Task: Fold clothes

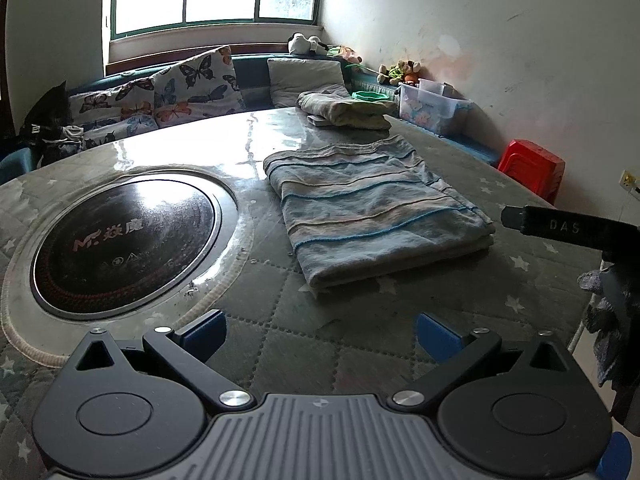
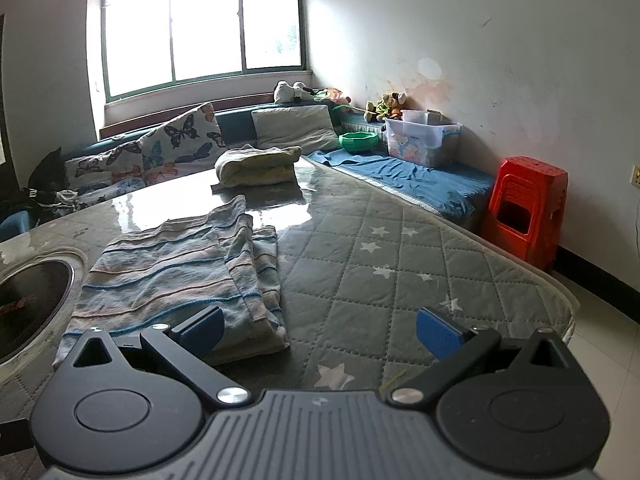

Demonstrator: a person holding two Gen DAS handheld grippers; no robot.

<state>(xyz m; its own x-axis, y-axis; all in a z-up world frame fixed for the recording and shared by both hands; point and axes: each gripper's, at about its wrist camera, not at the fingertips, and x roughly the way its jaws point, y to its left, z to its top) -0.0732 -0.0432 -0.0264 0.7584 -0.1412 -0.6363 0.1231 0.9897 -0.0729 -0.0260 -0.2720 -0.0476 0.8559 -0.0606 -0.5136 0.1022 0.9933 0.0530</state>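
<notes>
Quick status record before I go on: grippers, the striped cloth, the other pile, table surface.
left gripper: jaws open, empty, above the quilted cover
right gripper: jaws open, empty, at the striped cloth's near edge
striped cloth: folded, lying flat, beside the round cooktop
second pile: beige, folded, at the far end
table: grey star-quilted cover, glossy toward the far end

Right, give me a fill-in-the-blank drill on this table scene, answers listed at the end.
1. The striped cloth lies ____ on the quilted table cover.
2. The left gripper has its jaws ____, gripping nothing.
3. The stool beside the wall is coloured ____.
4. Beyond the striped cloth sits a second folded cloth, coloured pale ____.

Answers: folded; open; red; yellow
</notes>
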